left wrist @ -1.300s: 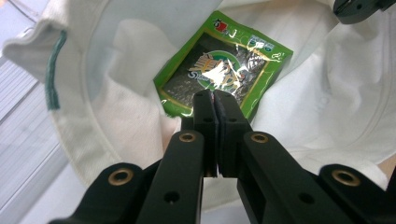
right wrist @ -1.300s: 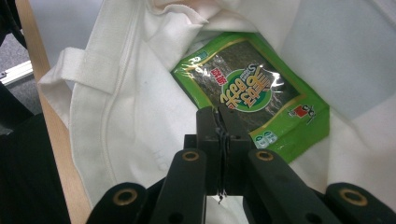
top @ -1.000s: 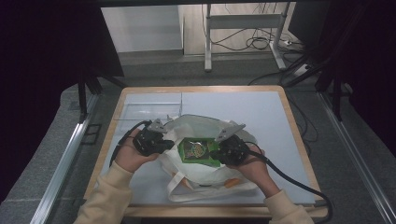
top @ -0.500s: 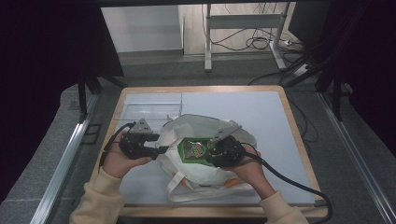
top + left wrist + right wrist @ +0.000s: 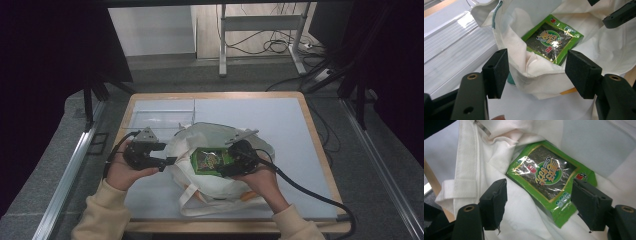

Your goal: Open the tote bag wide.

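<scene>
Green seaweed packet [image 5: 209,161] sits inside the white tote bag [image 5: 210,187] (mouth gaping). Left gripper [image 5: 167,161] and right gripper [image 5: 226,167] have both just been opening, jaws spread, pinching nothing.

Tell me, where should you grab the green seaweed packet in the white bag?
Probably by the flat green seaweed packet's thin sealed corner nearest the right hand-held gripper, coming from above through the white cloth bag's open mouth. It lies flat, so only edges offer a pinch.
</scene>
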Tool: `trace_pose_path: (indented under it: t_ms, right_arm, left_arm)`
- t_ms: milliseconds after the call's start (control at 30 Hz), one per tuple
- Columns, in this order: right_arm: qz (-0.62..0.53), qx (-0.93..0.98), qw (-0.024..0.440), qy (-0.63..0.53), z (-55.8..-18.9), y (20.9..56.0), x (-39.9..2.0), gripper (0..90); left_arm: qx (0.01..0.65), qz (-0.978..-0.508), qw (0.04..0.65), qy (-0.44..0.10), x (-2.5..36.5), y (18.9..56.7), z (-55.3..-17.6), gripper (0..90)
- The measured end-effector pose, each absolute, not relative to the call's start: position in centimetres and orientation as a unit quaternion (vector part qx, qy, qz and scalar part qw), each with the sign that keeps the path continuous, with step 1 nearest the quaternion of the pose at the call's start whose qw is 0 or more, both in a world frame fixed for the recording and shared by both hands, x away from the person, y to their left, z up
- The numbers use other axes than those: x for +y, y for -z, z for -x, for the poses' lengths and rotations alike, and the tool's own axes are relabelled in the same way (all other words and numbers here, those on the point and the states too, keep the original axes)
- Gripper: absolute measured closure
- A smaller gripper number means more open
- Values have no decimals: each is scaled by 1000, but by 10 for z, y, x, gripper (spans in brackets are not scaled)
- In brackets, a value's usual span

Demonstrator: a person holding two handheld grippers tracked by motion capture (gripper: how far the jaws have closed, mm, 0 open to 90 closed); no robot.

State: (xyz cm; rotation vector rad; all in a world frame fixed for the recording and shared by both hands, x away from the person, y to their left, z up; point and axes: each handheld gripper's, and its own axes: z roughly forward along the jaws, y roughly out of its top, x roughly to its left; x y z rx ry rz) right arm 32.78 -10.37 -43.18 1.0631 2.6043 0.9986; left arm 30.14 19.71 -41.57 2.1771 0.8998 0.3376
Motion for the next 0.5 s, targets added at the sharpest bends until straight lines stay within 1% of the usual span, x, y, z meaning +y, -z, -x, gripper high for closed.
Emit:
trace_pose_path:
  t_ms: [167, 267, 500]
  right_arm:
    - [-361, 870, 85, -324, -331, 431, -95, 275]
    - [-370, 866, 79, -327, -333, 432, -94, 275]
    - [-379, 866, 82, -317, -338, 436, -93, 275]
  left_arm:
    - [351, -851, 368, -129, 197, 418, -303, 359]
    - [352, -851, 368, -128, 198, 419, -304, 359]
    - [351, -851, 369, -130, 201, 417, -304, 356]
